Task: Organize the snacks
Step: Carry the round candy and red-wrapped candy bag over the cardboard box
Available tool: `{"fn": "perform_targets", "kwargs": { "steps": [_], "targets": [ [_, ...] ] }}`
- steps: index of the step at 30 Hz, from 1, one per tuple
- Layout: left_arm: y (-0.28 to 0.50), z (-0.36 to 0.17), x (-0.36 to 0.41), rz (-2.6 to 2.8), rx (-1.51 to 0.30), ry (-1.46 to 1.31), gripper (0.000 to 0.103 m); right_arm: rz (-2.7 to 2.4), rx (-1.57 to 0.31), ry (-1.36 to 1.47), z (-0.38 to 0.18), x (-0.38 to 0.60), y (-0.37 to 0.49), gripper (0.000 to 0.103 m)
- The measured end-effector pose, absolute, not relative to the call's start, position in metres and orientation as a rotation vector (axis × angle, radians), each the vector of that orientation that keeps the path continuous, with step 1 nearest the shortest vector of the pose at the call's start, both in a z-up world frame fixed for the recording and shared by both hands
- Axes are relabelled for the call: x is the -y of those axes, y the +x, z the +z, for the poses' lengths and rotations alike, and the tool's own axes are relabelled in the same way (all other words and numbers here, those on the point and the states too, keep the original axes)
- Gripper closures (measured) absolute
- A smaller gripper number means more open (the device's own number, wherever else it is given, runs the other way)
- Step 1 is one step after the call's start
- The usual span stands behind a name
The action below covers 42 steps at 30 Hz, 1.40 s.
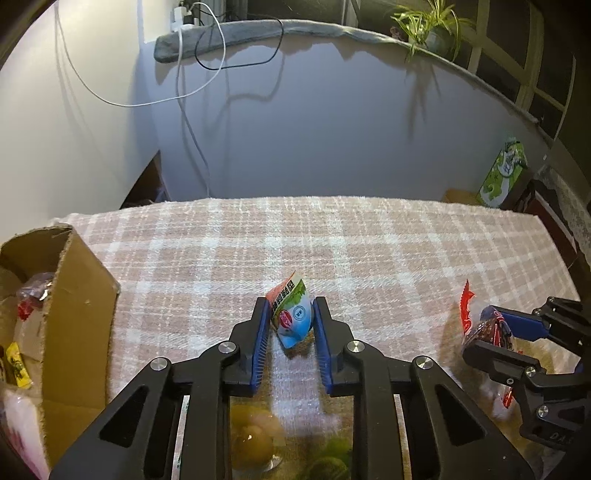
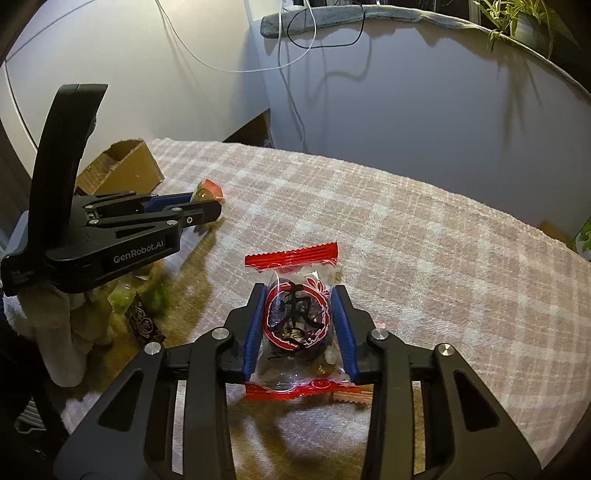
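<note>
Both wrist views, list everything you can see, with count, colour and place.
small snack packet: one, blue, white and orange, between the left gripper's pads
date snack packet: one, clear with red ends, between the right gripper's pads
cardboard box: one, brown, left on the cloth, snacks inside
plaid cloth: one, pink and white, covering the surface
green carton: one, green and white, beyond the cloth's far right
potted plant: one, green, on the far ledge
cables: one white, one black, hanging from the ledge
left gripper: black, blue pads
right gripper: black, blue pads
</note>
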<state>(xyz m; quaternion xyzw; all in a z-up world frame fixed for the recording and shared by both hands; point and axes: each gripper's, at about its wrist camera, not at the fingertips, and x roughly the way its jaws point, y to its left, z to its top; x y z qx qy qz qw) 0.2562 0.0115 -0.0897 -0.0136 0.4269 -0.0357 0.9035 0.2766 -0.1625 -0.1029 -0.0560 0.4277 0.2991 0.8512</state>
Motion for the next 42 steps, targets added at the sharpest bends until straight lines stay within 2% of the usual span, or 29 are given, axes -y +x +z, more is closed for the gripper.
{"fn": "perform_targets", "kwargs": {
  "steps": [18, 30, 42],
  "targets": [
    [0.2, -0.033, -0.028, -0.099, -0.771, -0.053, 0.082, 0.65, -0.784, -0.105, -0.042, 0.159, 0.232, 0.067],
    [0.146, 0.003, -0.083, -0.046, -0.681, -0.086, 0.082, 0.715, -0.722, -0.13, -0.005, 0.102, 0.201, 0.067],
    [0.114, 0.004, -0.152, 0.042, -0.658, -0.131, 0.082, 0.799, -0.717, -0.172, 0.002, 0.021, 0.196, 0.067]
  ]
}}
